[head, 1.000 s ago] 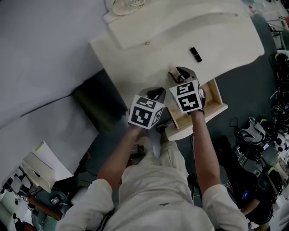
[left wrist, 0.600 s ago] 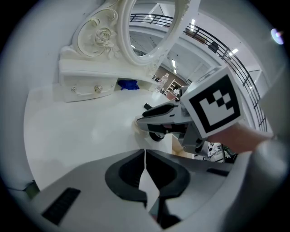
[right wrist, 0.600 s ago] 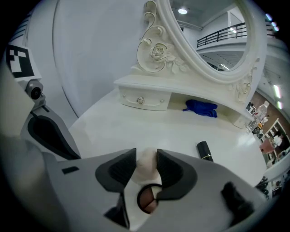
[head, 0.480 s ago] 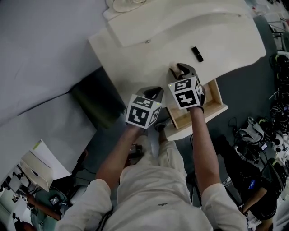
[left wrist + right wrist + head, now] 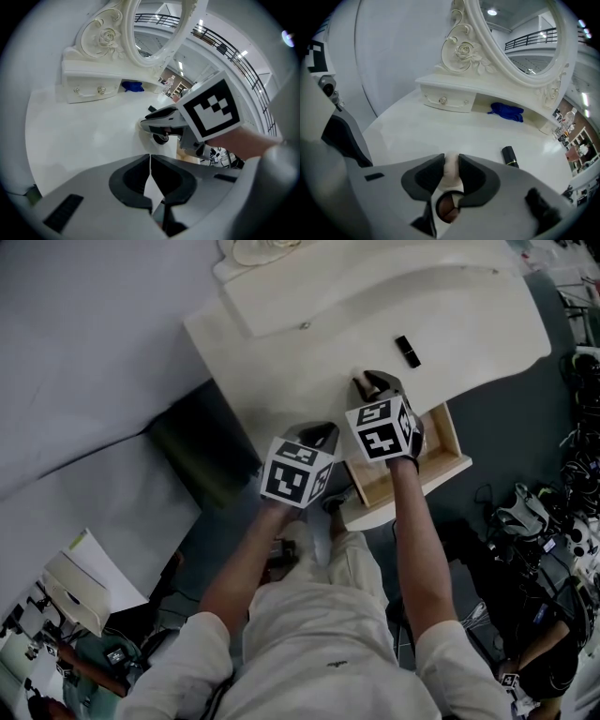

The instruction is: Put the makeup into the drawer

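Note:
A small beige makeup bottle [image 5: 451,169] with a brown end stands on the white vanity top [image 5: 281,352], also visible in the head view as the beige bottle [image 5: 357,383]. My right gripper [image 5: 451,164] points down at it. Its jaws have just been closing and now press on the bottle's sides. A black lipstick tube [image 5: 406,352] lies further back on the top, to the right in the right gripper view [image 5: 510,156]. The wooden drawer [image 5: 452,454] stands pulled out under my right hand. My left gripper [image 5: 150,176] is shut and empty, hovering by the table's front edge [image 5: 323,432].
The ornate mirror's base with small knobbed drawers [image 5: 445,100] stands at the back of the top, with a blue cloth [image 5: 506,112] in its niche. A dark bin [image 5: 202,460] sits left of the vanity. Cables and gear [image 5: 553,521] cover the floor at right.
The right gripper's jaws have narrowed onto the beige bottle, and its marker cube has shifted slightly toward the back of the table. The left gripper has stayed put.

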`<state>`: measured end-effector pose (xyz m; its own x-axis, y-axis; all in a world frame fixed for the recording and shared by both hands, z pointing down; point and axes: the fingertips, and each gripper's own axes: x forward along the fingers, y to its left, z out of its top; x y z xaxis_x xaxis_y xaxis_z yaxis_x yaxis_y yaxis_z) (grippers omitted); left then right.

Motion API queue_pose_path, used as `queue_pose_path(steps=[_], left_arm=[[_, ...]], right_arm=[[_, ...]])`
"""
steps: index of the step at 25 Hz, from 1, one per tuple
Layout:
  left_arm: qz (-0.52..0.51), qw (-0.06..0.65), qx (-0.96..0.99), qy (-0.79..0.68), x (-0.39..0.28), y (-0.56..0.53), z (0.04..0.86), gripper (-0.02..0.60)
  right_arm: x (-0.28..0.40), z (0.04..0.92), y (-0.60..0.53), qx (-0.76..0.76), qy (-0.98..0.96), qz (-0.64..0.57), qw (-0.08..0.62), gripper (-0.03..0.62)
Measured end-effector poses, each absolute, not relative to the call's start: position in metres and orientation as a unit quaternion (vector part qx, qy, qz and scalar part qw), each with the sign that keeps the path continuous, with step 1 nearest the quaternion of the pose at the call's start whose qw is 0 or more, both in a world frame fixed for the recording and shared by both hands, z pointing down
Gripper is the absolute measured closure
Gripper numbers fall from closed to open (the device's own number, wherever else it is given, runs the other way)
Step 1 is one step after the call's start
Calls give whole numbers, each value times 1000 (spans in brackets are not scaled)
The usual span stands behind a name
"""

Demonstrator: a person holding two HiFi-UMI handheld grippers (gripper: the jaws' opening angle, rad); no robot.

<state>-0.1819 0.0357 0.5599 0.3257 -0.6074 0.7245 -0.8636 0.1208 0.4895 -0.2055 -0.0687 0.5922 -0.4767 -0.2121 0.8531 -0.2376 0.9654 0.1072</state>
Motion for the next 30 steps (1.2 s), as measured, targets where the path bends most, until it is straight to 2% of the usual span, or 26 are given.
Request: queue_pose_path(steps=[8, 15, 30], left_arm=[[135, 485, 653, -566, -179, 35, 547, 571], [147, 469, 656, -573, -181, 37, 523, 571], [186, 434, 693, -545, -128, 39, 479, 571]], right_arm=[[-202, 577, -67, 132, -863, 15, 488, 511], [-197, 520, -48, 131, -884, 0, 449, 511], [-113, 442, -18, 185, -898, 36, 398, 516]])
